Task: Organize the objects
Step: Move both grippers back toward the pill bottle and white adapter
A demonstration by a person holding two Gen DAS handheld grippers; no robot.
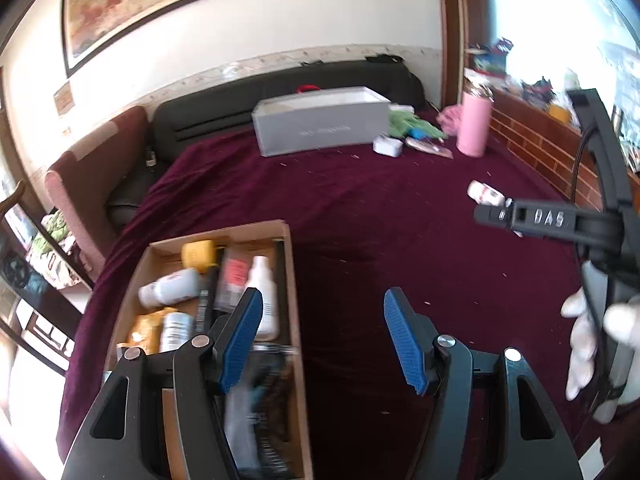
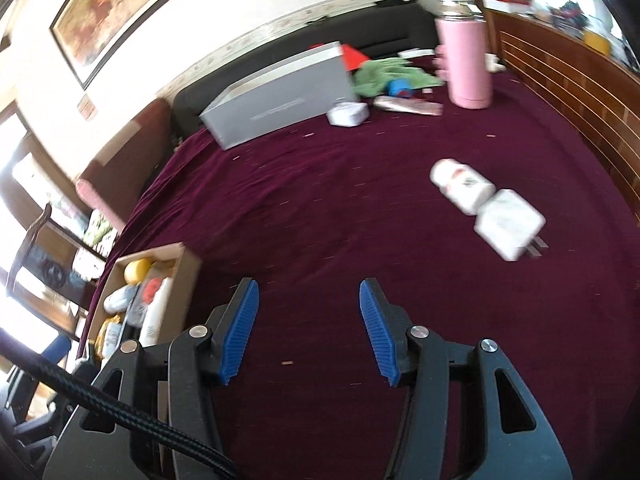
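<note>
A cardboard box [image 1: 294, 280] holding several bottles and tubes sits on the maroon cloth at the lower left; it also shows in the right wrist view [image 2: 190, 268]. My left gripper [image 1: 324, 304] is open and empty, its left finger above the box's right side. My right gripper [image 2: 308, 292] is open and empty over bare cloth. A small white bottle [image 2: 462, 186] lies on its side next to a white plug adapter [image 2: 508, 224], ahead and to the right of the right gripper. The bottle [image 1: 484, 193] shows in the left wrist view beside the right gripper's body [image 1: 540, 220].
A grey box [image 1: 320, 124] stands at the back, with green cloth [image 1: 404, 124], a small white case [image 1: 387, 146] and a pink flask [image 1: 474, 124] to its right. A wooden wall [image 2: 568, 92] borders the right side. A chair [image 1: 96, 184] stands left.
</note>
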